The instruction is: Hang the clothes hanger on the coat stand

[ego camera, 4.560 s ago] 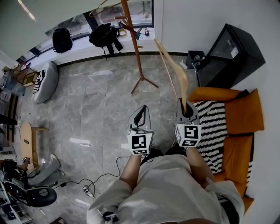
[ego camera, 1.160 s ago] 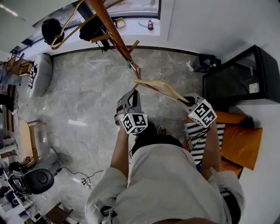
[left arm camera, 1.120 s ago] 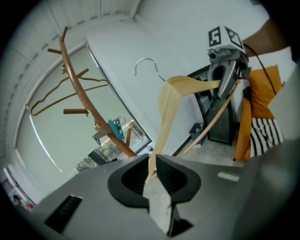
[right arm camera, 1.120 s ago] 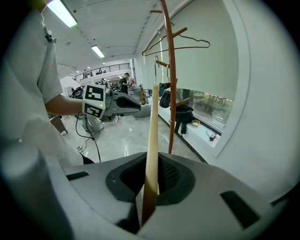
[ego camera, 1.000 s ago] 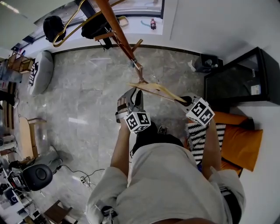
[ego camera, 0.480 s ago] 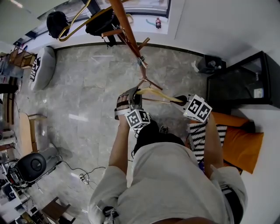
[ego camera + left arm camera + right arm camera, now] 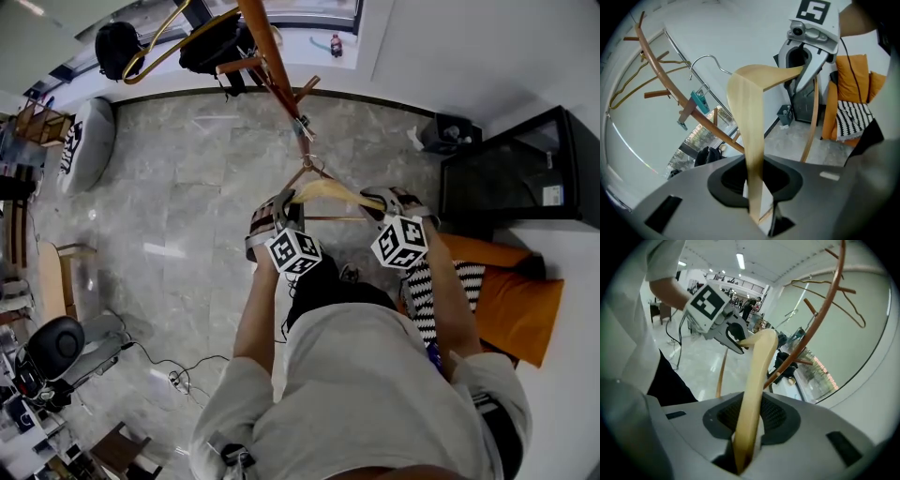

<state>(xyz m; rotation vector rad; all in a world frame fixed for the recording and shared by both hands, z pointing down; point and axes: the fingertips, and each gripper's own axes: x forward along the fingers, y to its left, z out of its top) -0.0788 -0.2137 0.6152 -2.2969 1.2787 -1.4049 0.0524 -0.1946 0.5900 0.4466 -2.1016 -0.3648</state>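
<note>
The wooden clothes hanger [image 7: 330,190] lies level between my two grippers, just below the foot of the brown coat stand [image 7: 265,52]. Its left arm [image 7: 747,108] runs down between the jaws of my left gripper [image 7: 284,202], which have just been closing; a slit of light still shows beside the wood. Its right arm [image 7: 757,366] sits wedged in my right gripper [image 7: 381,199], whose jaws have just been opening a little. The metal hook [image 7: 705,60] points up toward the stand's pegs [image 7: 670,82].
A thin tan hanger [image 7: 159,42] and black bags [image 7: 214,49] hang on the stand. A teal clip [image 7: 698,101] dangles from a peg. A black cabinet [image 7: 520,178] and an orange sofa [image 7: 511,300] stand at the right, a grey beanbag [image 7: 80,150] at the left.
The right gripper rolled and swung left, bringing the hanger from slanted to level. The hanger's left arm now sits in the left gripper's jaws. Both grippers sank slightly.
</note>
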